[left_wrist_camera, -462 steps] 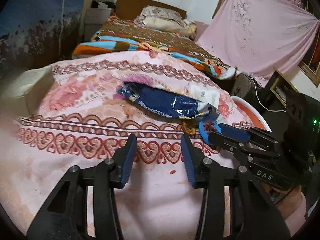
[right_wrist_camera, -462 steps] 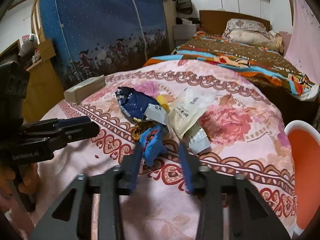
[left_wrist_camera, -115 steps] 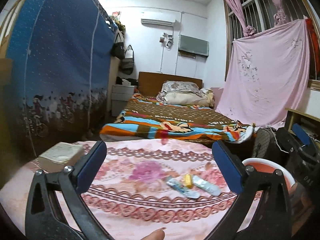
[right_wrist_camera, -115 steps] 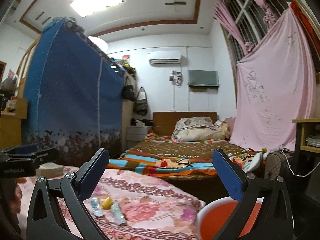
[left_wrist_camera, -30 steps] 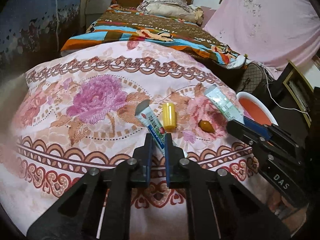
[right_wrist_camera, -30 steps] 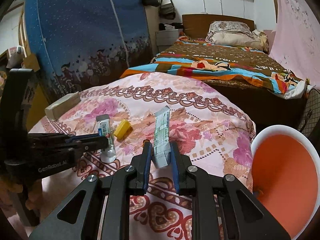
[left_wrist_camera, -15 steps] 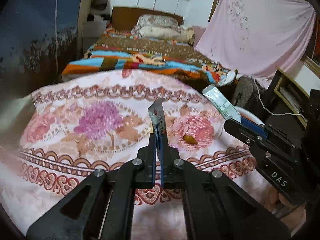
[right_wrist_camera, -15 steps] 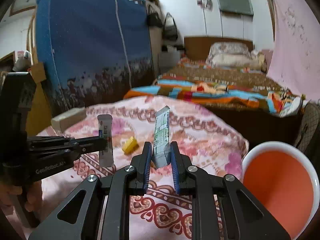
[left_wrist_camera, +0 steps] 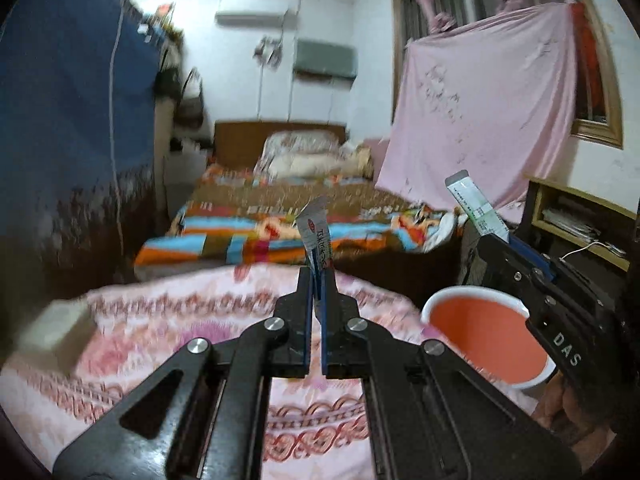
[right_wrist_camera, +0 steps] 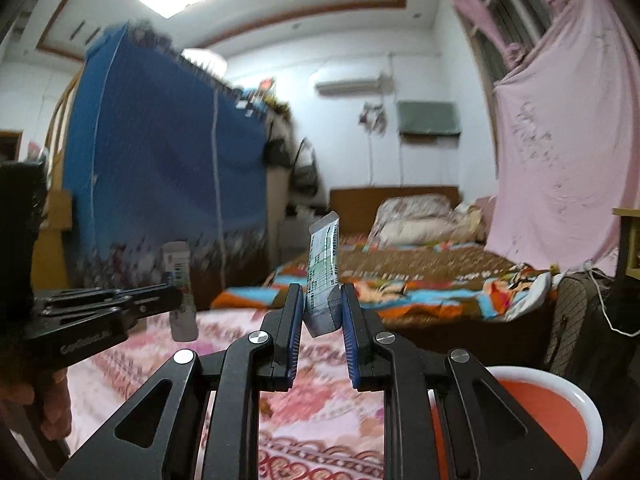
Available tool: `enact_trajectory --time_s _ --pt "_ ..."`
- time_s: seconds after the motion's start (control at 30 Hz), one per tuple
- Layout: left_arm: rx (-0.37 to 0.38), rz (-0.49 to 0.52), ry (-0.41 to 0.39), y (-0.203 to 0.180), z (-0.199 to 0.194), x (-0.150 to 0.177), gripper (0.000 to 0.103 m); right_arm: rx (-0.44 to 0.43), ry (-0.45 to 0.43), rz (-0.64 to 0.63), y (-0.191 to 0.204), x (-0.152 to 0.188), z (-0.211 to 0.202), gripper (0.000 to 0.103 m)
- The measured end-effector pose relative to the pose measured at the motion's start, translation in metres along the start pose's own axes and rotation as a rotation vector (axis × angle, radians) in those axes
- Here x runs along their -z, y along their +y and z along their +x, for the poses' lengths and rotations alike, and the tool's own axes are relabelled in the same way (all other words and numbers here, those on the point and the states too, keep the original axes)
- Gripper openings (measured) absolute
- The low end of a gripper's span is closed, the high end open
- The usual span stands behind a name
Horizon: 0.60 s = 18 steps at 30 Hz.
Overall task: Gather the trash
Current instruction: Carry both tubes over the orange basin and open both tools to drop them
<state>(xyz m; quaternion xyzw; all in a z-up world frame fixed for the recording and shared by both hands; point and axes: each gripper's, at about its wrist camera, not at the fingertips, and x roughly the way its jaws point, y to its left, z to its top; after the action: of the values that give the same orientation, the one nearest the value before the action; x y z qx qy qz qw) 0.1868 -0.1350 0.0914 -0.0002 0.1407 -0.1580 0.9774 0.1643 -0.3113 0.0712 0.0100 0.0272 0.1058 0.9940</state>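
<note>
My left gripper (left_wrist_camera: 317, 280) is shut on a flat white-and-blue tube (left_wrist_camera: 317, 232) that sticks up from the jaws, held above the pink floral cloth (left_wrist_camera: 200, 320). My right gripper (right_wrist_camera: 319, 300) is shut on a white-and-green tube (right_wrist_camera: 325, 276), also lifted. The right gripper with its tube (left_wrist_camera: 476, 204) shows at the right of the left wrist view, above the orange bin (left_wrist_camera: 484, 336). The left gripper with its tube (right_wrist_camera: 181, 284) shows at the left of the right wrist view. The orange bin (right_wrist_camera: 560, 420) sits low at the right.
A tan box (left_wrist_camera: 52, 328) lies at the cloth's left edge. A bed with a striped blanket (left_wrist_camera: 280, 236) stands behind. A blue wardrobe (right_wrist_camera: 160, 184) is on the left, a pink sheet (left_wrist_camera: 480, 120) and a shelf (left_wrist_camera: 576, 220) on the right.
Both grippers have risen and tilted up with their tubes, away from the cloth. The yellow piece and the small brown piece on the cloth are out of view now.
</note>
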Motion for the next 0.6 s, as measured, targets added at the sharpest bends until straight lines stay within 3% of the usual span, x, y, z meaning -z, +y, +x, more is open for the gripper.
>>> enact_trajectory --time_s 0.2,0.6 --pt "0.056 0.090 -0.077 -0.028 -0.004 -0.012 0.000 0.090 -0.090 0.026 -0.021 -0.007 -0.017 0.017" --pt "0.164 0.128 -0.071 -0.071 0.004 -0.017 0.000 0.207 -0.093 0.124 -0.064 -0.007 -0.029 0.017"
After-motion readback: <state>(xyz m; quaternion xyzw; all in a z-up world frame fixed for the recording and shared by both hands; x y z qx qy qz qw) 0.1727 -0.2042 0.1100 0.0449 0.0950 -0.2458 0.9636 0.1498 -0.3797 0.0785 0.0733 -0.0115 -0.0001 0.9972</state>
